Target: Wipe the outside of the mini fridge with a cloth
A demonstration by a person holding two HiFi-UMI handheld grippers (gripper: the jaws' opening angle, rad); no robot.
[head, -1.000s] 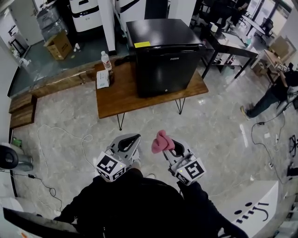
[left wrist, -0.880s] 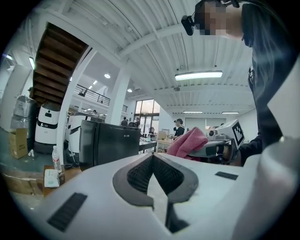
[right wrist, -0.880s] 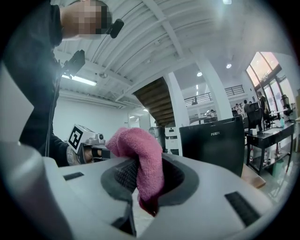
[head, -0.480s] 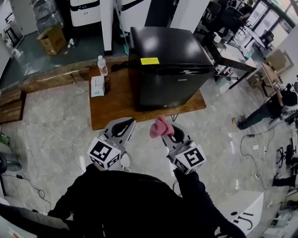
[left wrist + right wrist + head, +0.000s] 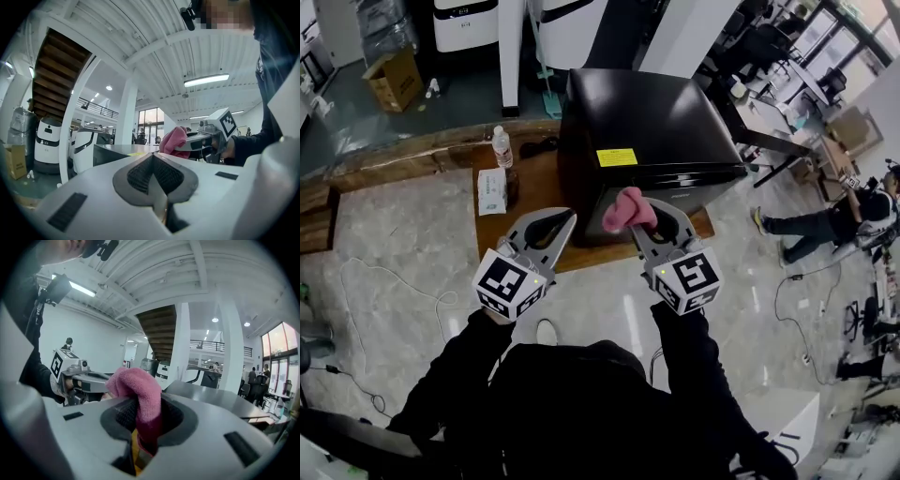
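Observation:
A black mini fridge [image 5: 652,131] with a yellow sticker stands on a low wooden table [image 5: 539,192]. My right gripper [image 5: 639,217] is shut on a bunched pink cloth [image 5: 626,208], held just in front of the fridge's near top edge. In the right gripper view the pink cloth [image 5: 140,394] bulges up out of the closed jaws, with the fridge top [image 5: 211,397] beyond. My left gripper [image 5: 546,228] is shut with nothing in it, over the table's front edge, left of the fridge. The left gripper view shows the fridge top [image 5: 119,149] and the pink cloth [image 5: 172,140] to the right.
On the table left of the fridge stand a water bottle [image 5: 501,145] and a white tissue box [image 5: 492,190]. A cardboard box [image 5: 392,79] lies on the floor at the back left. A person [image 5: 834,220] is at the right. Cables [image 5: 389,281] run across the floor.
I have stepped closer to the fridge. Both grippers rose and moved forward, and the cloth now sits at the fridge's front top edge. Both stay shut.

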